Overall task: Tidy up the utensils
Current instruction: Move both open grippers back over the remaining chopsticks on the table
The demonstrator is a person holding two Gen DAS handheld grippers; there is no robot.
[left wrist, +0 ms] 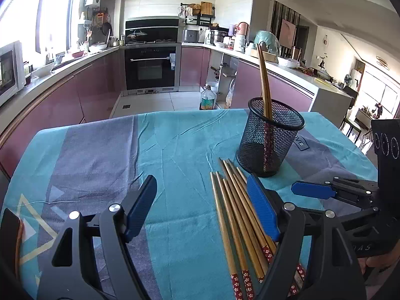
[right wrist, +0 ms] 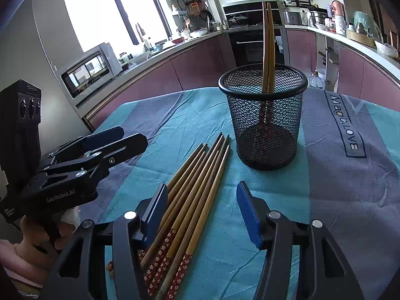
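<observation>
A black mesh cup [left wrist: 268,137] stands upright on a table covered with a teal and grey-purple cloth [left wrist: 105,150], and two chopsticks [left wrist: 263,80] stand in it, leaning together against its rim with their patterned ends down at the bottom. Just beside the cup, on the near side, a loose bundle of chopsticks [right wrist: 190,190] lies flat on the cloth, plain tips pointing toward the cup and red flowered ends toward the cameras; the sticks touch and partly overlap one another, and the nearest tips stop just short of the cup's base. The left gripper [left wrist: 202,210] hangs low over the cloth with its jaws spread wide and nothing between them; its right finger [left wrist: 262,207] crosses in front of the bundle's right edge, while the rest of the bundle shows in the gap. In the right wrist view this same gripper appears at the left edge, held by a hand [right wrist: 37,237]. The right gripper [right wrist: 202,212] is likewise spread wide and holds nothing; its left finger [right wrist: 156,212] lies over the bundle's left side, and most of the sticks lie in the gap between the fingers. Whether either finger touches the sticks cannot be told. Behind the table runs a kitchen with pink cabinets [left wrist: 75,92], a built-in oven [left wrist: 150,67] and a microwave [right wrist: 87,67] on the counter.
</observation>
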